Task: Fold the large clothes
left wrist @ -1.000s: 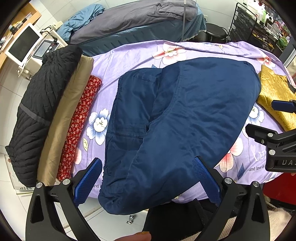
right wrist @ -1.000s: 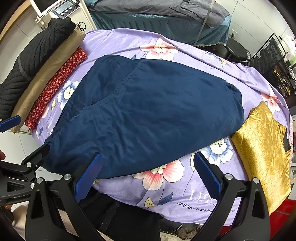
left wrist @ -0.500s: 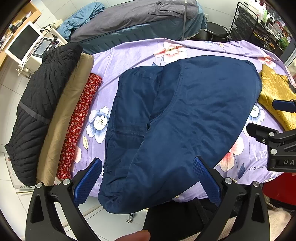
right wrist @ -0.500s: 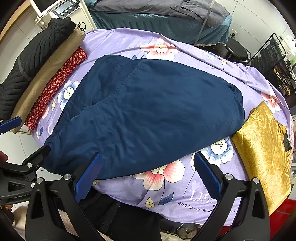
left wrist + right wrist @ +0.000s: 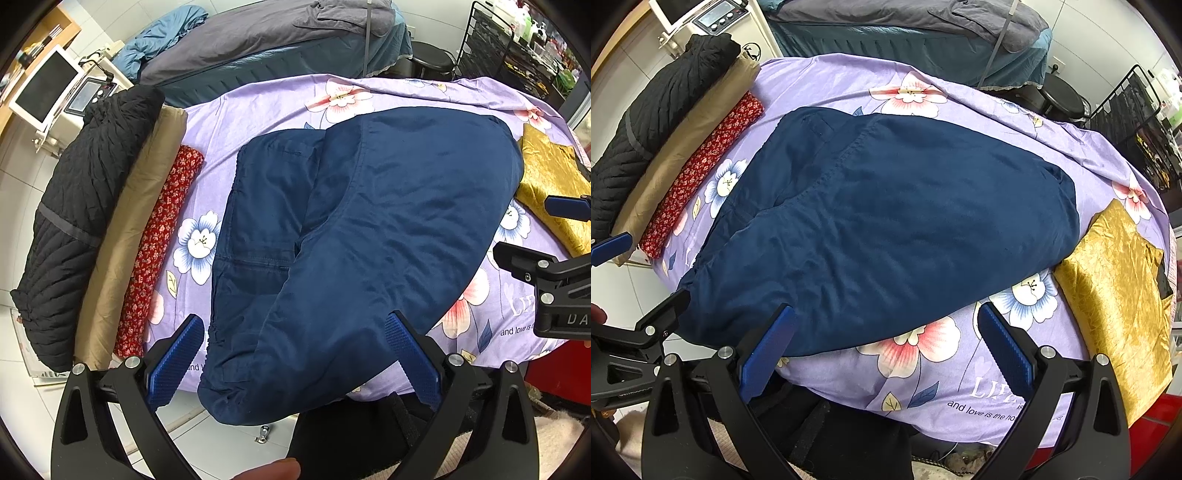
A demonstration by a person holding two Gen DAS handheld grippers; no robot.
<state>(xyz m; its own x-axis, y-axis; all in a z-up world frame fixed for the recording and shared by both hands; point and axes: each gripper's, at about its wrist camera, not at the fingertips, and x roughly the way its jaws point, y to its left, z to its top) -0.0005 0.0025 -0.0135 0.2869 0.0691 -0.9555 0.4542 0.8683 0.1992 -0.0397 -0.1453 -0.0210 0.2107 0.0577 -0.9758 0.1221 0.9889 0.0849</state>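
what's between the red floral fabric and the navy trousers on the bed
Only bare purple floral sheet: a strip of it separates the red floral fabric from the navy trousers. Both wrist views show it.

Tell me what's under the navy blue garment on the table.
The navy garment lies on a purple floral sheet that shows all around it. Whatever lies beneath its middle is covered; its near-left end overhangs the edge.

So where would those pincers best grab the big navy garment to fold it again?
Probably the near edge of the navy garment, at the gathered corner that droops over the edge of the purple floral sheet. Hanging free, it lets a finger slip under from the person's side. The left gripper is open before it; the right gripper is open too.
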